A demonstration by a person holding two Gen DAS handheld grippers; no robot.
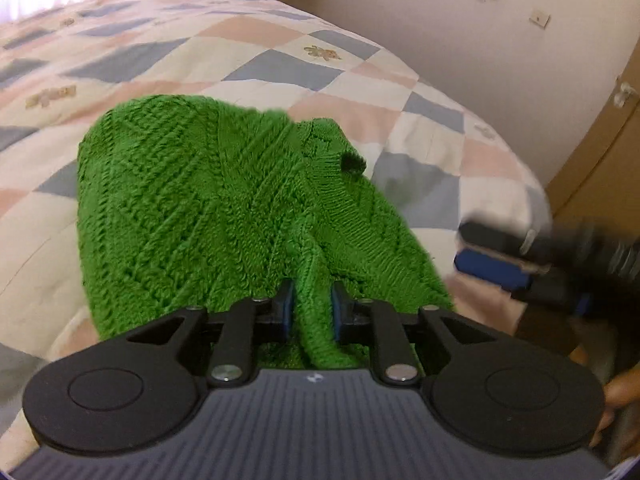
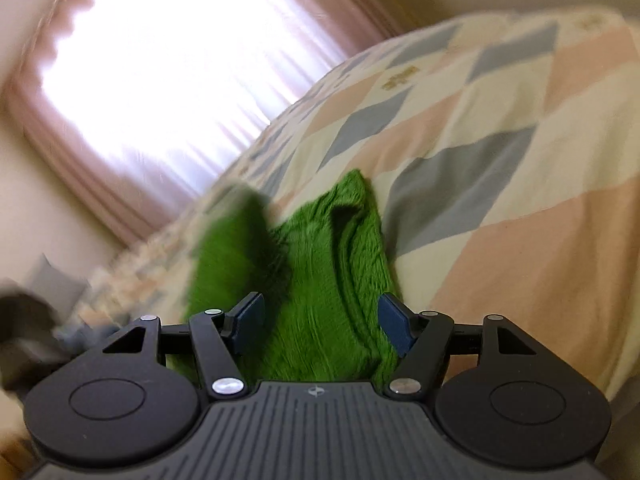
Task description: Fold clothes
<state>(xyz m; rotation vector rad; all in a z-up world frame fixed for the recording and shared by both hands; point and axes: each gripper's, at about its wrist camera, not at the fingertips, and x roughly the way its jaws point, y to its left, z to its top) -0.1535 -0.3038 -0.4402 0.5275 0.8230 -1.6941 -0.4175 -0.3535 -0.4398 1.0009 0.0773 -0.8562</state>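
Observation:
A green knitted sweater [image 1: 208, 200] lies bunched on the patchwork quilt [image 1: 256, 60]. My left gripper [image 1: 312, 308] is shut on a fold of the sweater at its near edge. My right gripper [image 2: 320, 320] is open, its blue pads on either side of the sweater [image 2: 320, 280], which runs between them and under the tool. In the left wrist view the right gripper [image 1: 500, 256] appears blurred at the right, beside the sweater's edge. The right wrist view is motion-blurred.
The quilt [image 2: 500, 160] covers a bed. A bright window with pink curtains [image 2: 160, 80] stands behind the bed. A wall [image 1: 460, 40] and a wooden cabinet door [image 1: 608, 140] stand to the right of the bed.

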